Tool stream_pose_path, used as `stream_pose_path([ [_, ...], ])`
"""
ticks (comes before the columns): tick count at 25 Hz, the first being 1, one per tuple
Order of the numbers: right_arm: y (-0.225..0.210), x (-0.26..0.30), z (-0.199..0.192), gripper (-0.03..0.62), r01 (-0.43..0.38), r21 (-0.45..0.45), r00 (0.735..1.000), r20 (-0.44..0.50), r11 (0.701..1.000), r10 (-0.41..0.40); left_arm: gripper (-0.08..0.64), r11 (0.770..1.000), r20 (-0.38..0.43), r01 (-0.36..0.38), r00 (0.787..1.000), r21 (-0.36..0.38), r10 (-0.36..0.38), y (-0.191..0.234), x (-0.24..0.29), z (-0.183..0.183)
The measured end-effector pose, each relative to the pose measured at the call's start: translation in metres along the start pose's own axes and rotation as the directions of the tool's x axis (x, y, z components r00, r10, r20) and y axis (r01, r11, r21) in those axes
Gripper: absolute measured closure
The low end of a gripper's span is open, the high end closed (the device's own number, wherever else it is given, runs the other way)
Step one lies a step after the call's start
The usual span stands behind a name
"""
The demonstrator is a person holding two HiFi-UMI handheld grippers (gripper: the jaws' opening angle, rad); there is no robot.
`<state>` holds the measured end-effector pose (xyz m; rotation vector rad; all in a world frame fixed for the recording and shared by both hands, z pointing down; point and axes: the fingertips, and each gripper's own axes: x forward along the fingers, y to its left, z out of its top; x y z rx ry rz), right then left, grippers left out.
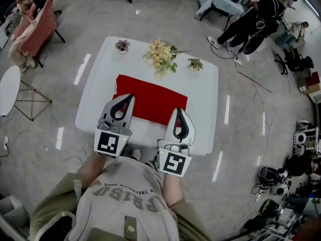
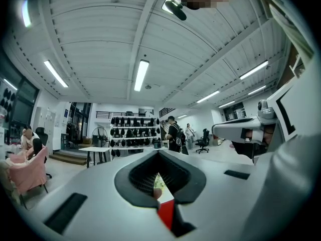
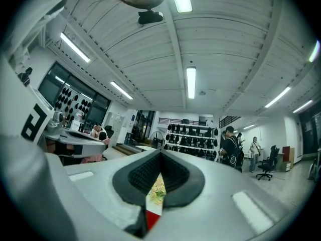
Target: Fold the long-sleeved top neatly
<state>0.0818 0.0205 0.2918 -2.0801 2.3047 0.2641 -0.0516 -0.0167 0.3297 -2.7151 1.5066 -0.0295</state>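
The red long-sleeved top (image 1: 150, 97) lies as a flat folded rectangle in the middle of the white table (image 1: 203, 89). My left gripper (image 1: 131, 96) is shut and hovers over the top's near left part. My right gripper (image 1: 179, 109) is also shut, by the top's near right corner. Neither holds any cloth. In the left gripper view the closed gripper (image 2: 159, 152) points level across the room, with a sliver of the red top (image 2: 165, 212) below the jaws. The right gripper (image 3: 160, 154) likewise shows only a red strip of the top (image 3: 151, 217).
A bouquet (image 1: 161, 55) and two small potted plants (image 1: 122, 45) (image 1: 195, 63) stand along the table's far edge. A pink chair (image 1: 35, 24) and a round white side table (image 1: 9, 89) are at the left. People work at a desk (image 1: 251, 24) at the far right.
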Motion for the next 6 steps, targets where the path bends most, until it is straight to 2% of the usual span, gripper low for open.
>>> stream_pose_path([
  [3,0.0007,0.0017,0.0,0.592,-0.003,-0.005,1.0,0.0,1.0,0.003,0.548,1.0,0.02,0.001,1.0,-0.008,-0.001,0.0024,0.0015,0.0039],
  [6,0.0012,0.0037,-0.0008,0.592,-0.005,-0.008,1.0,-0.001,1.0,0.005,0.548,1.0,-0.004,-0.007,1.0,-0.003,0.007,0.006,0.0019,-0.0016],
])
